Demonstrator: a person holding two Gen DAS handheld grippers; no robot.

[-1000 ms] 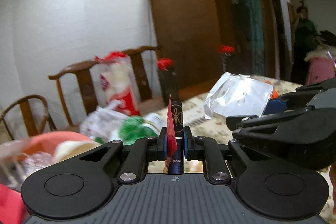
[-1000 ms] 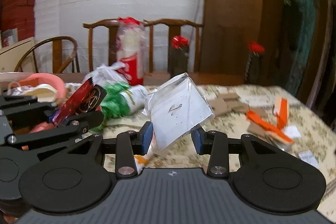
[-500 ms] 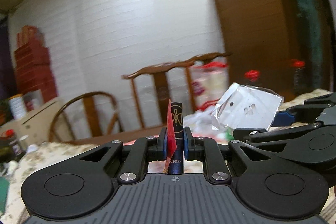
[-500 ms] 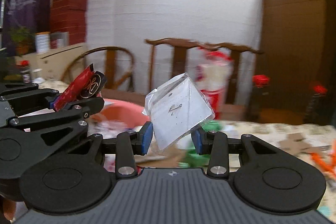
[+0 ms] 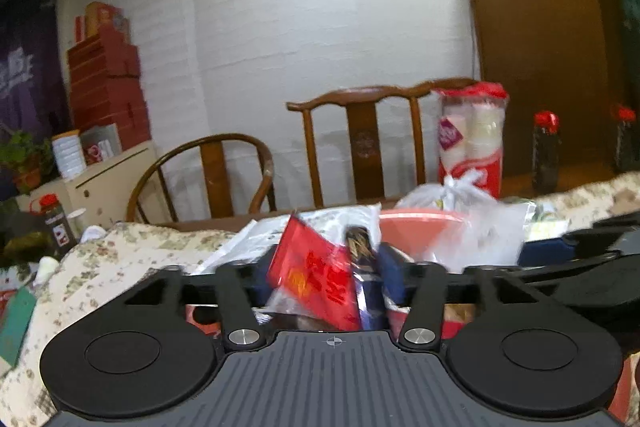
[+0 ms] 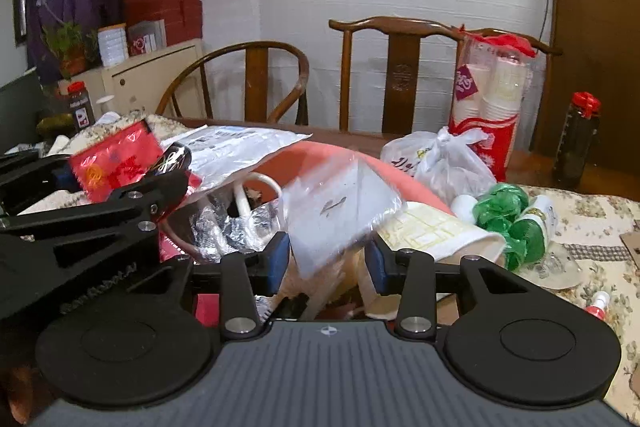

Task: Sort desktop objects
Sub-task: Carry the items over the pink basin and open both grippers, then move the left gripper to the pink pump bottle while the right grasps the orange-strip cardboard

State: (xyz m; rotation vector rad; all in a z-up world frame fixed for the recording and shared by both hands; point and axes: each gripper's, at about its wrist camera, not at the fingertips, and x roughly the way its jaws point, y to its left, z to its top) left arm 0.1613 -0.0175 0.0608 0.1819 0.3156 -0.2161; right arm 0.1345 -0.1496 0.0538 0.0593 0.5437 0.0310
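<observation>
My left gripper (image 5: 326,277) stands open; a red packet (image 5: 318,281) and a dark lipstick tube (image 5: 362,279) lean loose between its jaws, over a pink basin (image 5: 420,231). It also shows in the right wrist view (image 6: 120,183) at the left, with the red packet (image 6: 116,163) and tube (image 6: 172,159). My right gripper (image 6: 326,261) is open; a clear plastic bag (image 6: 340,211) lies tilted and blurred between its jaws above the pink basin (image 6: 400,179), which holds crumpled wrappers and a white cable.
A paper cup (image 6: 436,231), green-wrapped bottles (image 6: 516,219), a tied white bag (image 6: 440,159) and a sleeve of cups (image 6: 490,99) sit right of the basin on the floral tablecloth (image 6: 592,227). Two wooden chairs (image 6: 400,75) stand behind. A dark bottle (image 6: 576,139) stands at far right.
Both grippers swung left over the pink basin and opened. The red packet with the tube and the clear bag, gripped upright before, now tilt loose between the jaws.
</observation>
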